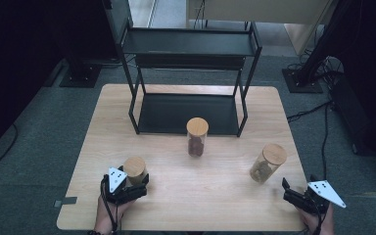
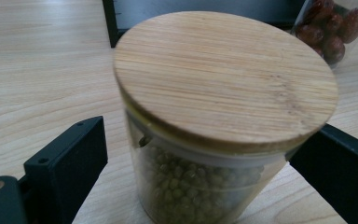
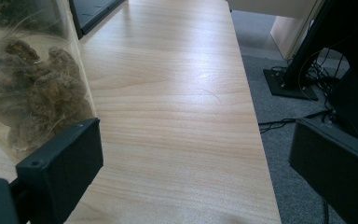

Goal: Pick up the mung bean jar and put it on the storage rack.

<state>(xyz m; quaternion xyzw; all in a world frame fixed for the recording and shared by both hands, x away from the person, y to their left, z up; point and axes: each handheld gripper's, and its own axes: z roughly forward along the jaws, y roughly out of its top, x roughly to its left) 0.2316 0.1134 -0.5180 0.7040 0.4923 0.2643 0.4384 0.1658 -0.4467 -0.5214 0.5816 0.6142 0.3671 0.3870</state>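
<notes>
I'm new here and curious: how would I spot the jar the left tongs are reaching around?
Start at the black shelf rack on the wooden table, then come to the near left corner. The jar of green peas stands there between the left tongs, the shortest of three bamboo-lidded jars.

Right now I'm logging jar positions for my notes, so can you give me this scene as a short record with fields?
table: light wood, black two-tier shelf at its far side
left jar: green pea jar, bamboo lid on, upright, near left edge
middle jar: jar of dark red fruit, lidded, in front of the shelf
right jar: jar of brown dried pieces, lidded, leaning
left gripper: jaws around the green pea jar, a gap shows at one jaw
right gripper: open, holding nothing, near the right jar
</notes>
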